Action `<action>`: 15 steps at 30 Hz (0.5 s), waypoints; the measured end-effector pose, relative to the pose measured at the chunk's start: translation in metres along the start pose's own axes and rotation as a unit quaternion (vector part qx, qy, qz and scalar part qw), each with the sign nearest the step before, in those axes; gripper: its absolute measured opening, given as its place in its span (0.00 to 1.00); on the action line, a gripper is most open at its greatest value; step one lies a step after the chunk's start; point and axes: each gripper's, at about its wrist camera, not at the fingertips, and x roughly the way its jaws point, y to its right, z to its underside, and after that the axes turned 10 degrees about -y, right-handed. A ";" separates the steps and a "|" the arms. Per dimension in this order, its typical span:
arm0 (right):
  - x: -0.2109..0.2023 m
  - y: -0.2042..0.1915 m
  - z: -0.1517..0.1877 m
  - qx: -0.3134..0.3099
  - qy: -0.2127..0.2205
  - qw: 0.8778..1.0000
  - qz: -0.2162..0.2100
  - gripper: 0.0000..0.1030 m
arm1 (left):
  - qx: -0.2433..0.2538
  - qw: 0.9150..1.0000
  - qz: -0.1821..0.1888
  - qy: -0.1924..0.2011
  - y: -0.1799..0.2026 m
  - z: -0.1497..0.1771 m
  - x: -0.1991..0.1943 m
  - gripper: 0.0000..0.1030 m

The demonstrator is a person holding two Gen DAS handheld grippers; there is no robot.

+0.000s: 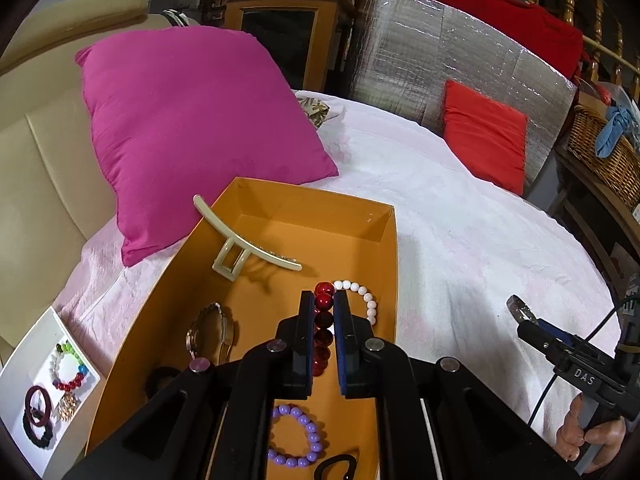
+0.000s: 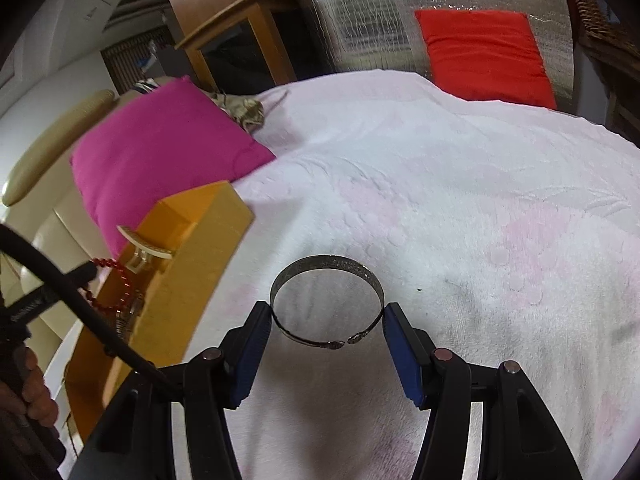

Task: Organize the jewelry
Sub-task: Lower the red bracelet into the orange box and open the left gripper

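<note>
Left gripper [image 1: 323,316] clamps red beads [image 1: 324,330] over orange box [image 1: 256,200]; right gripper [image 2: 328,320] pinches bangle [image 2: 326,300].

A bed [image 2: 440,184] is covered by a white spread with faint pink patches. On it are set an orange box [image 1: 384,248], a magenta pillow [image 1: 192,128] just behind the box, and a red cushion [image 1: 486,136] at the far edge. A small patterned cloth [image 1: 318,108] is seen behind the pillow. A white tray [image 1: 24,364] is placed left of the box.

Left gripper [image 1: 324,336] clamped; right gripper [image 2: 328,344] gripping — fingers apart
</note>
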 end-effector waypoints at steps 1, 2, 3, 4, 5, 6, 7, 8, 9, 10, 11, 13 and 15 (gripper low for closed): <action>-0.003 -0.001 0.001 -0.001 0.005 1.000 -0.001 0.59 | -0.003 1.000 -0.002 0.002 -0.001 0.002 -0.002 0.09; -0.005 -0.003 0.003 -0.002 0.010 1.000 -0.003 0.59 | -0.006 1.000 -0.004 0.005 -0.002 0.004 -0.004 0.09; -0.008 -0.005 0.004 -0.002 0.014 1.000 -0.007 0.59 | -0.012 1.000 -0.007 0.007 -0.003 0.006 -0.006 0.09; -0.011 -0.007 0.006 -0.004 0.018 1.000 -0.012 0.59 | -0.016 1.000 -0.007 0.009 -0.005 0.008 -0.007 0.09; -0.015 -0.011 0.008 -0.009 0.024 1.000 -0.016 0.59 | -0.022 1.000 -0.003 0.009 -0.008 0.010 -0.009 0.09; -0.018 -0.013 0.010 -0.014 0.027 0.999 -0.017 0.59 | -0.028 1.000 0.000 0.008 -0.010 0.011 -0.009 0.09; -0.021 -0.016 0.011 -0.019 0.031 0.999 -0.019 0.59 | -0.031 0.999 0.002 0.007 -0.011 0.012 -0.009 0.09; -0.022 -0.020 0.011 -0.025 0.033 0.999 -0.021 0.59 | -0.032 0.999 0.002 0.005 -0.010 0.013 -0.008 0.09; -0.024 -0.023 0.011 -0.028 0.033 0.999 -0.022 0.59 | -0.032 0.999 0.002 0.003 -0.010 0.012 -0.006 0.09; -0.024 -0.025 0.010 -0.030 0.031 0.999 -0.024 0.59 | -0.030 1.000 0.003 -0.001 -0.008 0.011 -0.004 0.09; -0.023 -0.028 0.008 -0.031 0.027 0.999 -0.027 0.59 | -0.030 1.000 0.006 -0.002 -0.007 0.010 -0.002 0.09; -0.021 -0.036 0.003 -0.037 0.020 0.999 -0.028 0.59 | -0.028 1.000 0.014 -0.004 -0.005 0.007 0.000 0.09; -0.018 -0.046 -0.005 -0.051 0.013 0.998 -0.018 0.59 | -0.024 1.000 0.014 -0.004 -0.003 0.005 0.002 0.09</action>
